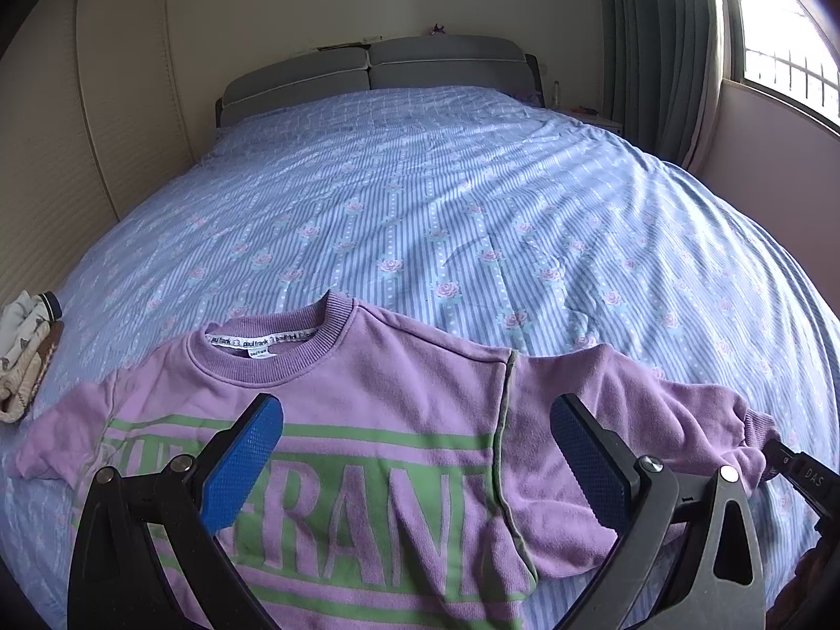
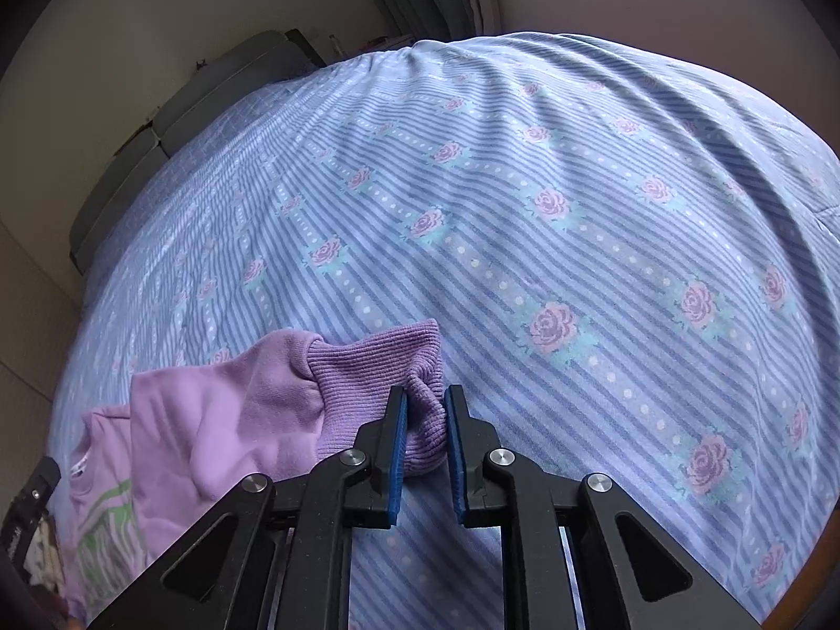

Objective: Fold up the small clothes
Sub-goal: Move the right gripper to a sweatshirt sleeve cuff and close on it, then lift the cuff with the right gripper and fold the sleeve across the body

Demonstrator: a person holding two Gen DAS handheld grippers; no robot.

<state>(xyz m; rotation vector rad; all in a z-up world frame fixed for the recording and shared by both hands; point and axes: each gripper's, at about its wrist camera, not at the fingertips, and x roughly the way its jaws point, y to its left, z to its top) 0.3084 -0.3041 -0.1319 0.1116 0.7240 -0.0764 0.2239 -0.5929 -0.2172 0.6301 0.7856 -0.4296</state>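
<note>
A small lilac sweatshirt [image 1: 367, 399] with green lettering lies face up on the bed, collar toward the headboard. My left gripper [image 1: 415, 409] is open and hovers over its chest, holding nothing. Its right sleeve [image 1: 656, 420] stretches out to the right. My right gripper [image 2: 425, 394] is shut on the ribbed cuff [image 2: 378, 362] of that sleeve, which bunches between the blue pads. The right gripper's tip also shows at the sleeve end in the left wrist view [image 1: 787, 464]. The sweatshirt body [image 2: 220, 420] trails to the left in the right wrist view.
The bed has a blue striped cover with roses [image 1: 446, 199]. A pile of small pale clothes [image 1: 26, 357] lies at its left edge. A grey headboard [image 1: 378, 71] stands at the far end, a window with curtains [image 1: 661, 52] at the right.
</note>
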